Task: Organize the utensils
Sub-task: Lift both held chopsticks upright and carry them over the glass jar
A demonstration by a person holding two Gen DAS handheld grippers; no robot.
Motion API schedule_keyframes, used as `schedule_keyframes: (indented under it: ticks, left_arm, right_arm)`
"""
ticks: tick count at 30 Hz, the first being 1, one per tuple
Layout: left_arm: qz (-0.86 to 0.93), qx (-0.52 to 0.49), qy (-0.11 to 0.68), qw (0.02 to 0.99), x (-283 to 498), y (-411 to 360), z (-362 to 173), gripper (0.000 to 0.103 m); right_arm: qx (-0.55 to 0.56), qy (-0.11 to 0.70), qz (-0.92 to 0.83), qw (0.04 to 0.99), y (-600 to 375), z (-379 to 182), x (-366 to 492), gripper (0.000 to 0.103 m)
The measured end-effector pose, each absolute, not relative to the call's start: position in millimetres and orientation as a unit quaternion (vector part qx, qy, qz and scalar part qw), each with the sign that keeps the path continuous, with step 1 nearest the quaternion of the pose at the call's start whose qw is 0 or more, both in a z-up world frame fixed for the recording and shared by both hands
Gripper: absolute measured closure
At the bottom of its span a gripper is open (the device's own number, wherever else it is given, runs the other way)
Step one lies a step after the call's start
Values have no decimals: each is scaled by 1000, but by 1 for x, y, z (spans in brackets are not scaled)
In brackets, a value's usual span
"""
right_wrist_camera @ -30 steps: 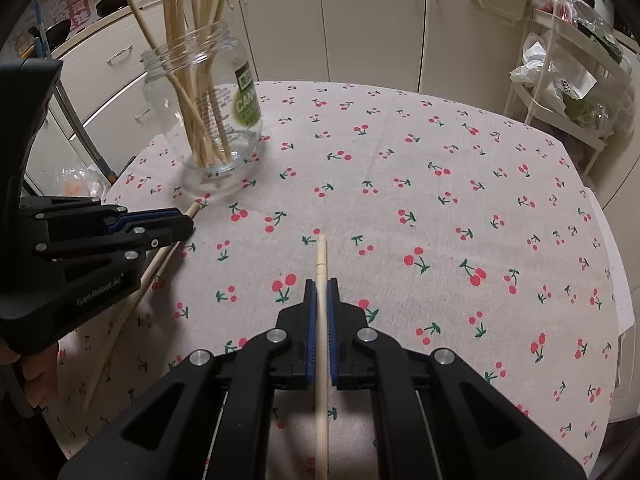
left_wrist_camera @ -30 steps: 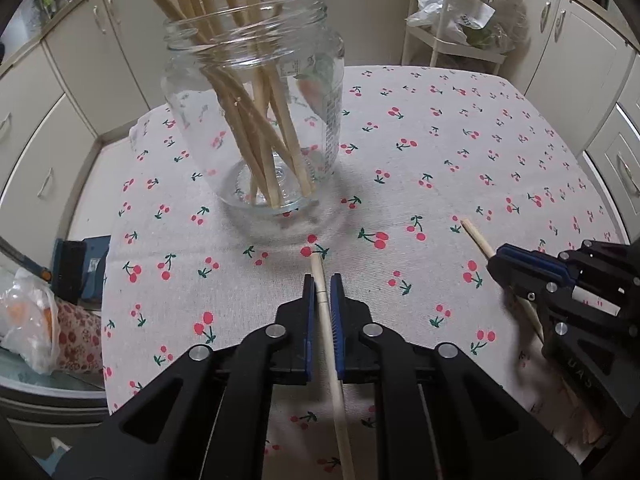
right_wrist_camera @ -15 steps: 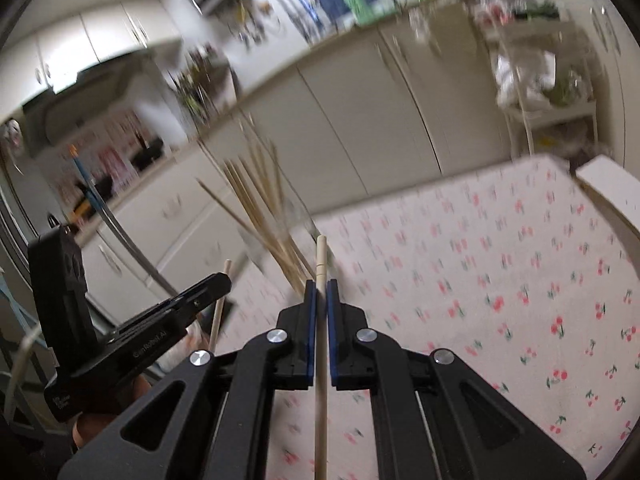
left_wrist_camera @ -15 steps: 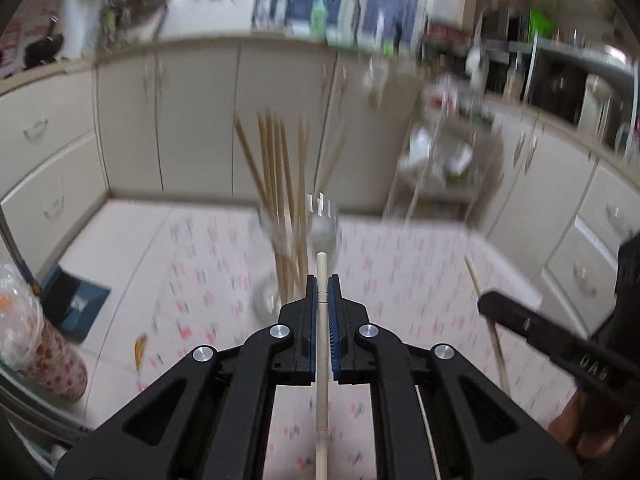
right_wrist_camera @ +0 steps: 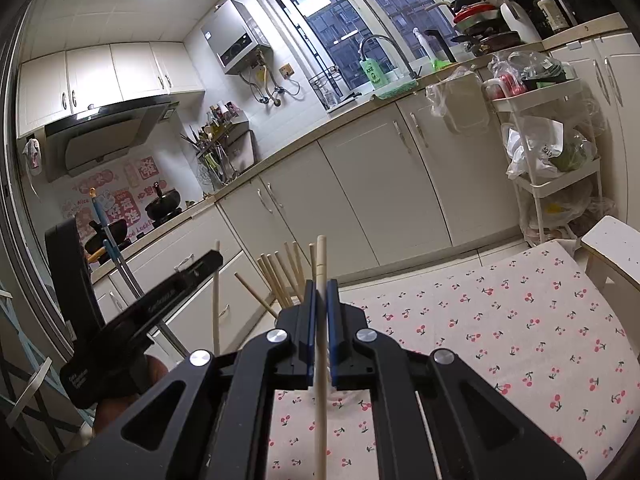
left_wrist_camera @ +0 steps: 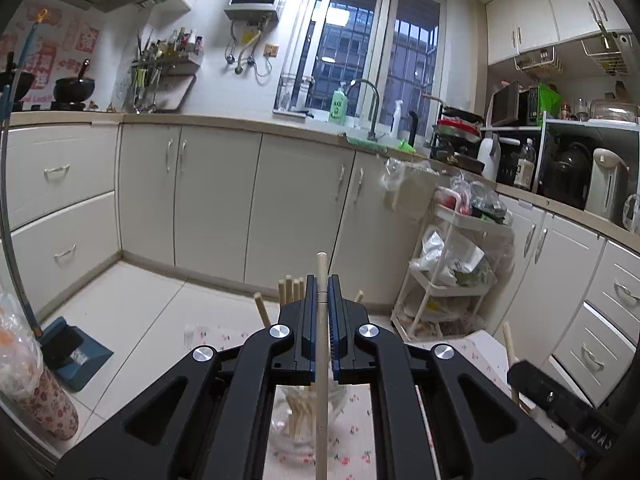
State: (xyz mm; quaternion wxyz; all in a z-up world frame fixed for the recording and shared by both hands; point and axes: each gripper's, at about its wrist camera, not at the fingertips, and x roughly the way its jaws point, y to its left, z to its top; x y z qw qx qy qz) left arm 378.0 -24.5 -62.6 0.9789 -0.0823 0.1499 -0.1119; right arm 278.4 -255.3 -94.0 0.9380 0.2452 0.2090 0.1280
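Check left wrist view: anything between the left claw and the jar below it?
Nothing but the chopstick that the left claw is shut on; it hangs down over the glass jar. Left wrist view shows no other object in that stretch.

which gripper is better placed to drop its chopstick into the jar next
Left, probably. The left gripper holds its chopstick upright with the glass jar directly beneath it. The right gripper holds its chopstick off to the jar's side.

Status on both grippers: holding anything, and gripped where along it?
Each holds one chopstick. The left gripper is shut on its chopstick near the upper end, tip just past the fingers. The right gripper holds its chopstick the same way.
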Motion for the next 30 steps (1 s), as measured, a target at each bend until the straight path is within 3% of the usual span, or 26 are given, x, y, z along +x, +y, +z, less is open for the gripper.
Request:
schedule_keyframes:
  ticks: [19, 30]
  left_arm:
    - [-83, -150, 62, 983, 415, -6, -27, 98]
    - [-61, -199, 47, 977, 443, 4, -36, 98]
  right_arm:
    - [260, 198, 115, 938, -266, -108, 286, 97]
    - [263, 190, 117, 939, -267, -107, 304, 97]
